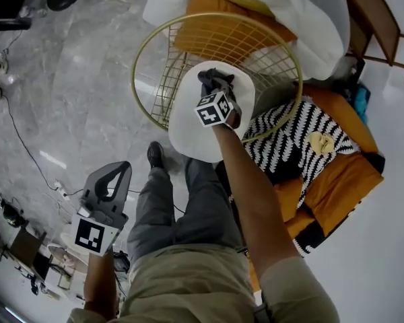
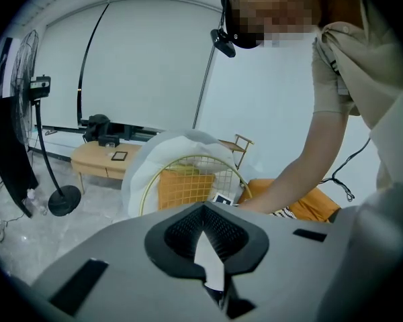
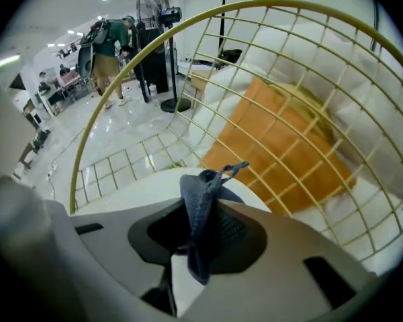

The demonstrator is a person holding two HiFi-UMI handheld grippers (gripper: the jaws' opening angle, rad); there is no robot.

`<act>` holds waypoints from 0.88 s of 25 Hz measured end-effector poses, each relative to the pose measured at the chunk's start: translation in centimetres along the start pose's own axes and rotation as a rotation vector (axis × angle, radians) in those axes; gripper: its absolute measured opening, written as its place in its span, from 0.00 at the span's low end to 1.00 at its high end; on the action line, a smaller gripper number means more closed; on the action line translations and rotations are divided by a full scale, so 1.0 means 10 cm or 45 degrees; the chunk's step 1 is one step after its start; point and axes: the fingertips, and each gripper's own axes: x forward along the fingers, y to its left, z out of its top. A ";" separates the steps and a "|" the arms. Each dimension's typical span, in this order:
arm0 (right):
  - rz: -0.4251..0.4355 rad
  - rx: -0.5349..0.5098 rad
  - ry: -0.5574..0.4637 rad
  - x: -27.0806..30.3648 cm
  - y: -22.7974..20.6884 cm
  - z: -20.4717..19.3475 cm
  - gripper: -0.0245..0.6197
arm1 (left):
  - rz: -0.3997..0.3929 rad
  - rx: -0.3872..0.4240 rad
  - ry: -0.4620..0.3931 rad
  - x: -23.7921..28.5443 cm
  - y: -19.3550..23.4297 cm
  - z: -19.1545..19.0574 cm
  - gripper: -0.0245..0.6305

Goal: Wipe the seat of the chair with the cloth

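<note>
The right tongs [image 1: 217,86] gripped the dark cloth [image 3: 199,203] over the chair's white seat [image 1: 188,123], the gold wire back [image 1: 188,36] just beyond. The left tongs [image 1: 118,169] hung closed and empty, well apart.

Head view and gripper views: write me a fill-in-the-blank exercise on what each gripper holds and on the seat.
The right gripper is shut on the dark ___.
The round seat under it is coloured ___.
The left gripper, jaws together, holds ___.
Missing words: cloth; white; nothing.
</note>
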 end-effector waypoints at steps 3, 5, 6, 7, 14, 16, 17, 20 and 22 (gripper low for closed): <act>-0.165 0.047 0.063 -0.21 -0.52 -0.45 0.18 | -0.025 0.020 0.001 0.07 -0.02 0.07 0.06; -0.274 0.120 0.094 -0.40 -0.87 -0.73 0.18 | -0.036 0.022 0.006 0.11 -0.02 0.09 0.06; -0.316 0.148 0.109 -0.49 -1.00 -0.84 0.18 | -0.042 0.024 0.009 0.13 -0.03 0.09 0.06; -0.349 0.170 0.127 -0.56 -1.10 -0.95 0.18 | -0.048 0.026 0.010 0.15 -0.04 0.10 0.06; -0.373 0.211 0.139 -0.60 -0.97 -0.98 0.18 | -0.064 0.027 0.013 0.17 -0.04 0.12 0.06; -0.322 0.167 0.118 -0.47 -0.70 -0.77 0.18 | -0.055 0.022 0.018 0.15 -0.01 0.09 0.06; -0.276 0.141 0.112 -0.38 -0.50 -0.66 0.18 | -0.051 0.019 0.022 0.14 0.00 0.07 0.06; -0.051 0.054 0.105 -0.11 0.27 -0.32 0.18 | -0.040 0.007 0.026 0.11 0.03 0.01 0.06; 0.112 -0.024 0.095 0.00 0.79 -0.12 0.18 | -0.032 -0.001 0.026 0.09 0.04 -0.01 0.06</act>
